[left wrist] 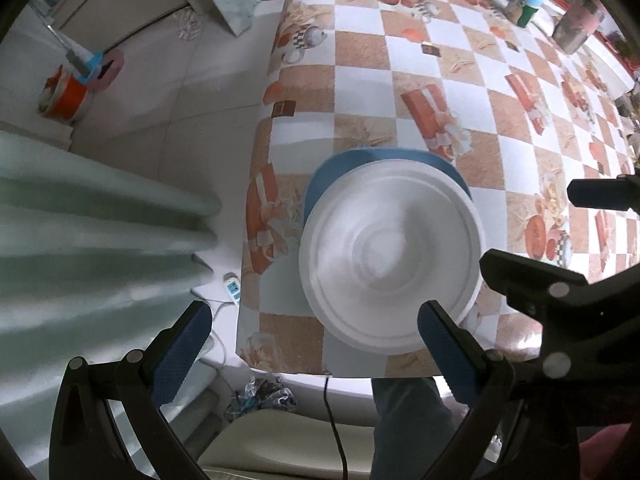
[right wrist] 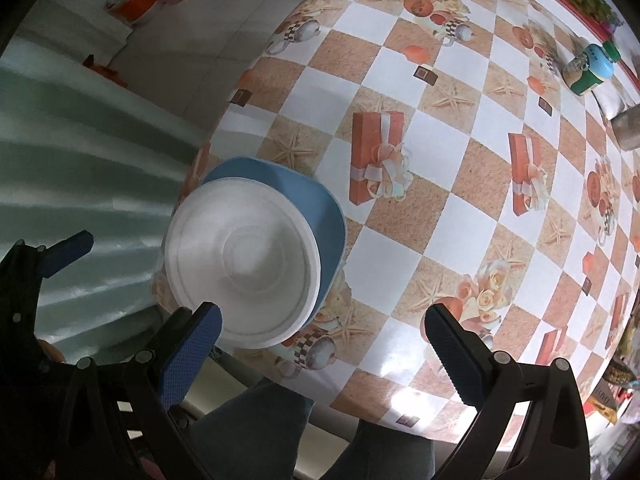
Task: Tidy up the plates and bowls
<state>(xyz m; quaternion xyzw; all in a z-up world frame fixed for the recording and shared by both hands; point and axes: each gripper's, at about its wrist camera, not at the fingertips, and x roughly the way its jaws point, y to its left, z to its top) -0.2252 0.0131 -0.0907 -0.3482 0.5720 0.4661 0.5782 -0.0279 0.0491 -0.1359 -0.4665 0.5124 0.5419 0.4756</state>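
Observation:
A white bowl (left wrist: pixel 390 256) sits on a blue plate (left wrist: pixel 352 164) near the table's front left corner. In the right wrist view the white bowl (right wrist: pixel 242 262) lies on the blue plate (right wrist: pixel 308 200) too. My left gripper (left wrist: pixel 316 350) is open and empty, held above the table's corner beside the stack. My right gripper (right wrist: pixel 322 354) is open and empty, held above the table's front edge just right of the stack. The right gripper also shows in the left wrist view (left wrist: pixel 560 292), and the left gripper in the right wrist view (right wrist: pixel 60 252).
The table (right wrist: pixel 460 208) has a checkered orange and white cloth. Jars and a metal cup (left wrist: pixel 576 24) stand at the far right with a green and blue jar (left wrist: pixel 524 0). A grey-green curtain (left wrist: pixel 80 232) hangs left of the table. My legs (right wrist: pixel 280 432) are below the front edge.

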